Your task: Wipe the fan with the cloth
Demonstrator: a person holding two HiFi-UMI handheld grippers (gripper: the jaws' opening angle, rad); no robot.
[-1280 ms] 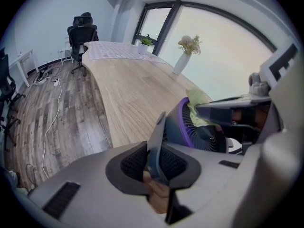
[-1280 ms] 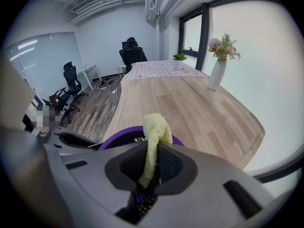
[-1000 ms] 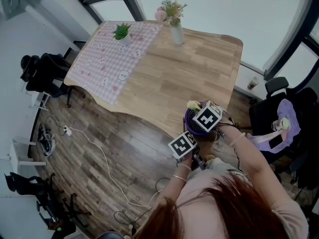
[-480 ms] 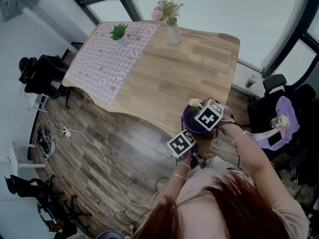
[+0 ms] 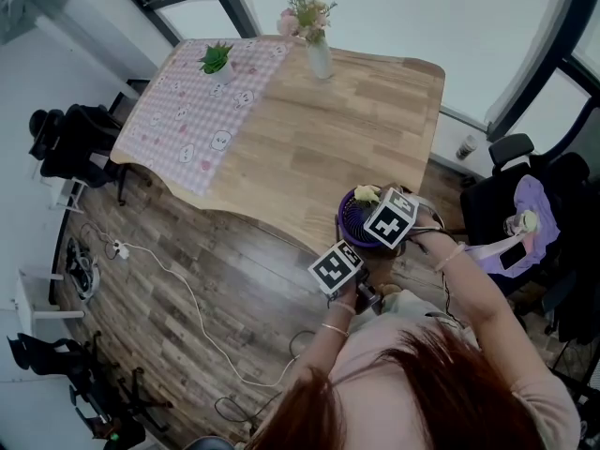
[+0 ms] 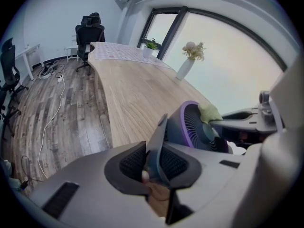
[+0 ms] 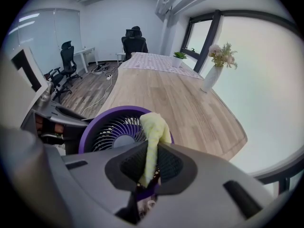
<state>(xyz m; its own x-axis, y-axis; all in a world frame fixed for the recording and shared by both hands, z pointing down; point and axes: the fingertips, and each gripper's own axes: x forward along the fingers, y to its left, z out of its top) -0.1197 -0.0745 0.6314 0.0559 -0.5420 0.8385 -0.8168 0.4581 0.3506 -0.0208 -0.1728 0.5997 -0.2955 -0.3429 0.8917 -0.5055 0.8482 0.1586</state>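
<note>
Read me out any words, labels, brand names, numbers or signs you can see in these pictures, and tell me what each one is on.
No readable text in any view.
Left marker cube and right marker cube: black-and-white square patterns, no letters or digits.
Fan: no brand or label shows.
Tablecloth: small printed figures, too small to tell whether any carry lettering.
</note>
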